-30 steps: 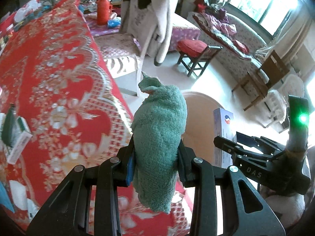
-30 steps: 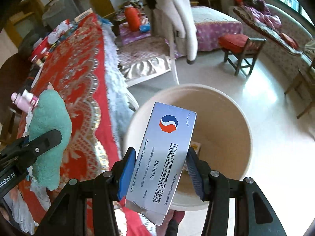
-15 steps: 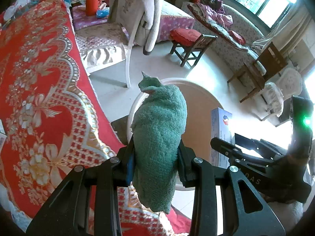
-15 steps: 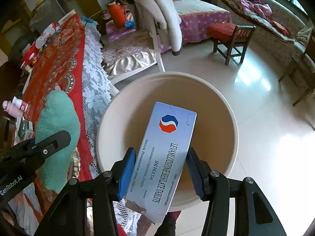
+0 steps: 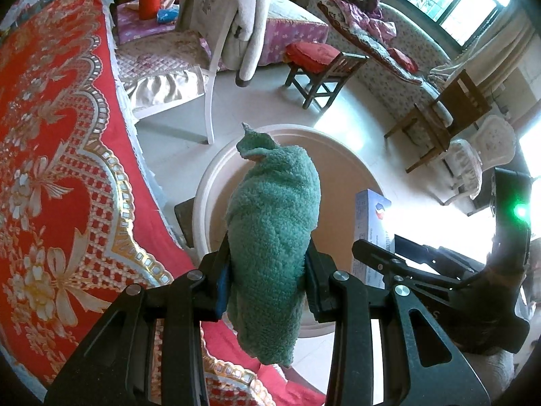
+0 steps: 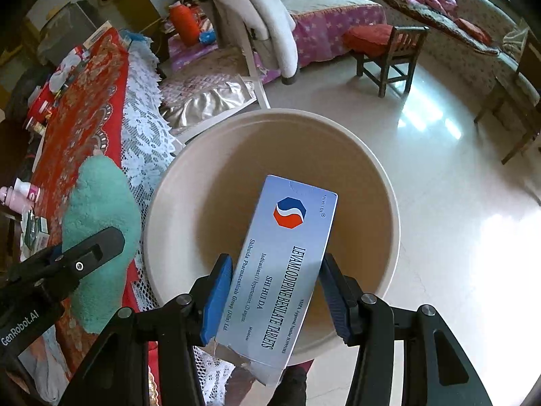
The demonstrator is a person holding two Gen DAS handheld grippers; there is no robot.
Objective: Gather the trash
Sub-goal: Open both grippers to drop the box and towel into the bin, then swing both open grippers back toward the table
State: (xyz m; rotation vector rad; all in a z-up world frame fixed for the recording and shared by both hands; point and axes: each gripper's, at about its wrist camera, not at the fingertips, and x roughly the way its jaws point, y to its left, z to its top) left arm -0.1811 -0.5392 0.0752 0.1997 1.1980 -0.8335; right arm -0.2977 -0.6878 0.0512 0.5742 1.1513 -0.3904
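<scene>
Now both hand-held grippers hang over the round beige bin point(image 6: 382, 182) on the floor beside the worktop's edge. The left hand-held gripper point(image 5: 267, 270) is clamped on a rolled green towel point(image 5: 274, 233), which stands up between its blue pads. The right hand-held gripper point(image 6: 275, 291) is clamped on a silver-blue tablet box point(image 6: 287, 264), tilted, its torn lower end sticking out below the pads. Compared with a second ago, the bin fills far more of both views and sits more squarely beneath the box and the towel; the red patterned tablecloth point(image 5: 57, 155) has slid toward the left edge of the left view. Neither grip has changed. A wooden stool point(image 6: 385, 54) with a red cushion stands on the floor beyond the bin.
</scene>
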